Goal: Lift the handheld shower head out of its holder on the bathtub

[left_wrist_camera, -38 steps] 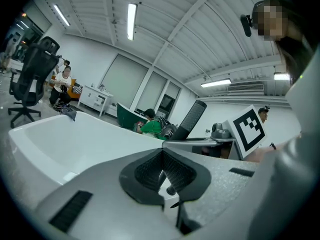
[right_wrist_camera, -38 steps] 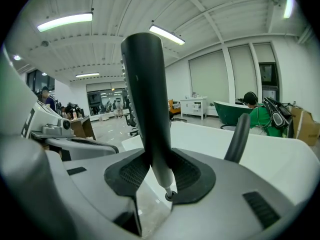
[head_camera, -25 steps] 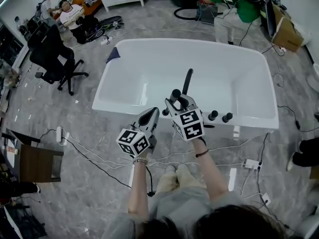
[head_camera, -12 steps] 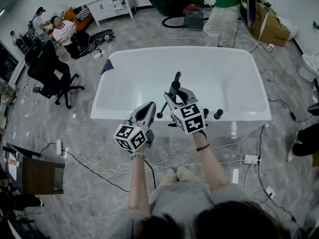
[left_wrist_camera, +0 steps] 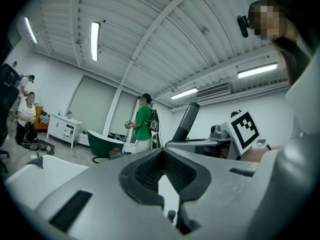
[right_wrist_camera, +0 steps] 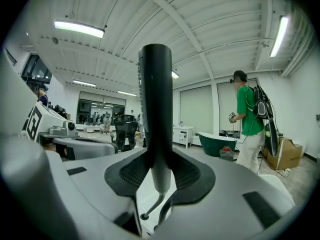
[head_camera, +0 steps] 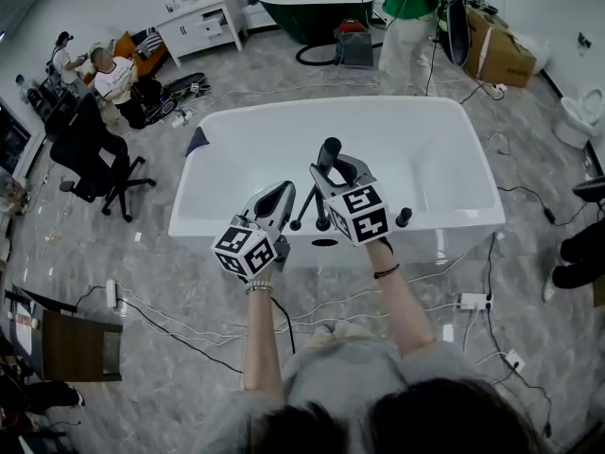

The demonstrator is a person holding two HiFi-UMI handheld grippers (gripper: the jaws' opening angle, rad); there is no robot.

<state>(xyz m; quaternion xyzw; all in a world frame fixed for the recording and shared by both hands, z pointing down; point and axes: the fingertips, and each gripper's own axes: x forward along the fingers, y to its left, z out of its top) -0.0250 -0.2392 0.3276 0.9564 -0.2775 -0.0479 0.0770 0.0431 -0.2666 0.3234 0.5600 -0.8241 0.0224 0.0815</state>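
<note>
The white bathtub (head_camera: 460, 223) fills the middle of the head view. The shower head (right_wrist_camera: 155, 94) is clear of the tub's near rim and stands upright in the right claw (right_wrist_camera: 159, 154), whose pads are clamped on the lower shaft of the black wand. A thin hose (right_wrist_camera: 151, 207) runs down from its base toward the rim. The left claw (left_wrist_camera: 161, 154) is closed and empty, just beside it. The wand is judged rigid, fairly light and smooth, hence liable to slip. Grip the straight handle, not the spray face, and expect the hose to drag.
</note>
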